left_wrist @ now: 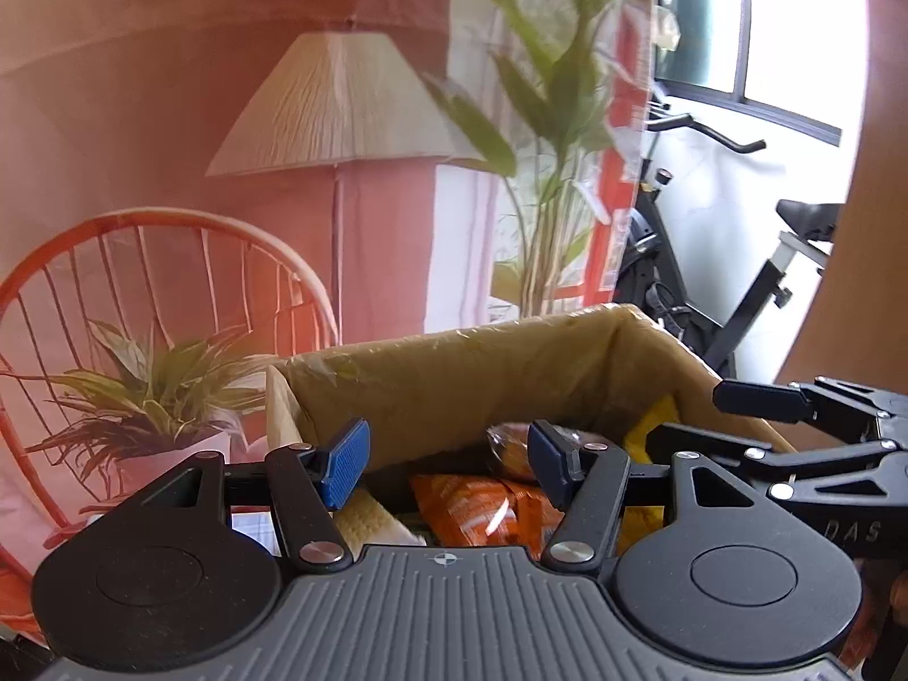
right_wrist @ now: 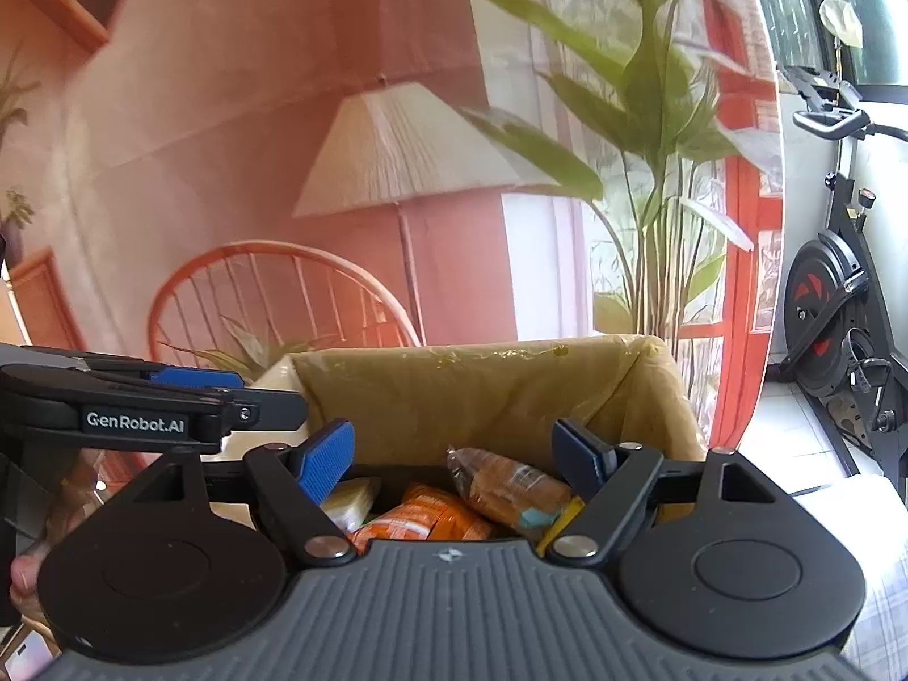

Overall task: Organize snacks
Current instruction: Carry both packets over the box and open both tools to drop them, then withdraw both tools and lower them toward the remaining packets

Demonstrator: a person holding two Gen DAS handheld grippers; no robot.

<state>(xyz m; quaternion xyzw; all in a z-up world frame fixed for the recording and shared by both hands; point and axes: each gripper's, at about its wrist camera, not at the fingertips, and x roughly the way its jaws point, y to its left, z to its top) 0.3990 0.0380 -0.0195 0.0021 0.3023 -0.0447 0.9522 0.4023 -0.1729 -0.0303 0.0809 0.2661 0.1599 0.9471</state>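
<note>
both your grippers, left (left_wrist: 448, 462) and right (right_wrist: 454, 457), have fingers apart, nothing held | snacks sit in the box (right_wrist: 482, 386) just ahead, below both | wrapped bun (right_wrist: 511, 485) runs diagonally, closest to your right fingers, so grab it right-handed imo

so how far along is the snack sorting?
Done: several packs already lie in the lined cardboard box: an orange packet, a clear-wrapped snack and a pale pack. In hand: nothing; left tongs and right tongs are open and empty. What's left isn't visible.
</note>
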